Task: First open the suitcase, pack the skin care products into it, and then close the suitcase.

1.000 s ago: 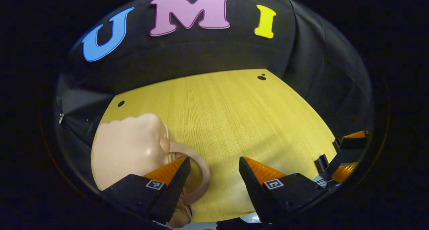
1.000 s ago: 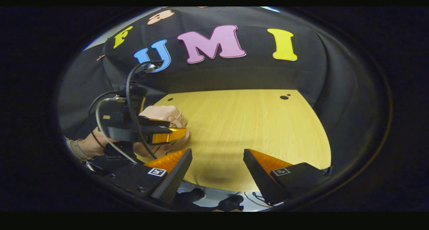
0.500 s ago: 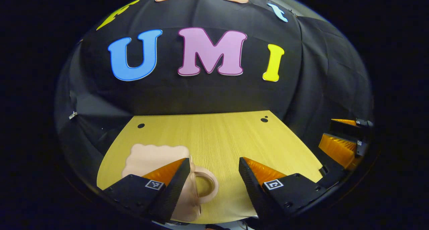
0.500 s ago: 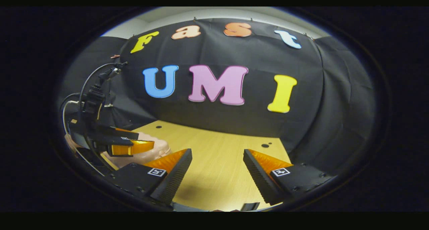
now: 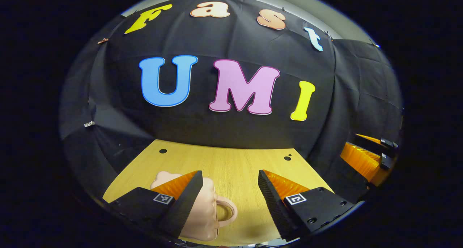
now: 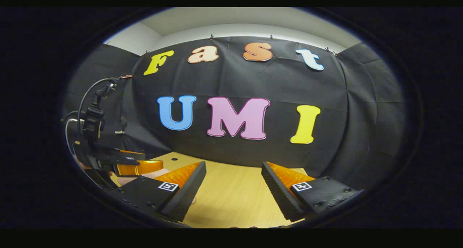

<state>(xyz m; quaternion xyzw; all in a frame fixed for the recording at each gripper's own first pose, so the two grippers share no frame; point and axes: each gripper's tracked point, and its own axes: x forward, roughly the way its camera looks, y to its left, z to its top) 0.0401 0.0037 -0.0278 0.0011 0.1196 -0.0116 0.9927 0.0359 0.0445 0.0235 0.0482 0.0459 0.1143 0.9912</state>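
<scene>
Now both claws are hanging open, gripping nothing. In the left gripper view the left claw (image 5: pixel 228 195) is sitting above the wooden surface (image 5: pixel 238 165), fingers spread wide. The pink suitcase (image 5: pixel 204 213) is lying closed on the surface, right behind the left finger (image 5: pixel 181 204), its looped handle (image 5: pixel 227 211) poking into the gap between the fingers. The right claw (image 5: pixel 365 157) is showing far right of the suitcase, off the surface edge. In the right gripper view the right claw (image 6: pixel 233 188) is gaping over bare wood (image 6: pixel 231 197); the left claw (image 6: pixel 135 165) is hovering over the suitcase (image 6: pixel 153 175), which is peeking out beneath it.
</scene>
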